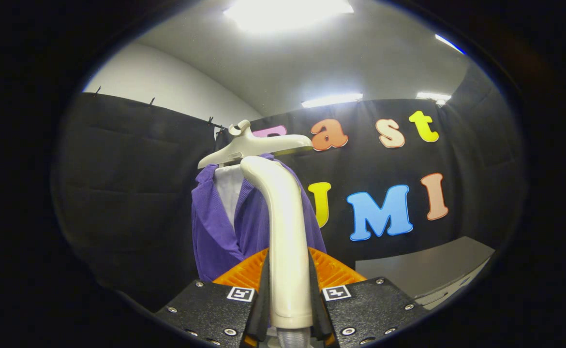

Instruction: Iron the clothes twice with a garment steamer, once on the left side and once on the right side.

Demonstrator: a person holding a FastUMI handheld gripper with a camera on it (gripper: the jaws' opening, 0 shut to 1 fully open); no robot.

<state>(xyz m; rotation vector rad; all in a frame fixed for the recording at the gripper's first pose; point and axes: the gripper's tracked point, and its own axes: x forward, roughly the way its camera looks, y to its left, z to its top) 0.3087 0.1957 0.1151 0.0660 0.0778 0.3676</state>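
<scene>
The gripper point(290, 309) is clamped on the cream handle of the garment steamer point(283, 227): both fingers press its sides low down, near where a clear hose leaves the handle's base. The handle rises straight ahead of the fingers toward twelve o'clock and bends over at the top, so the steam head faces away toward the clothes.

The clothes are a purple ribbed cardigan point(215, 227) over a white inner layer point(230, 191), hung on a cream hanger point(254, 145) just beyond the steamer, mostly toward ten o'clock of the handle. The steamer head sits near the collar, at the top of the garment. Whether it touches the cloth cannot be told, since the handle hides the contact.

This looks like the start of a pass. To do it well, I would keep the head flat to the fabric and draw it down one front panel in a slow, even stroke, without tilting the handle in the grip. The hanger may swing if pushed hard, so light pressure seems wise. The hose should trail free below the fingers.
</scene>
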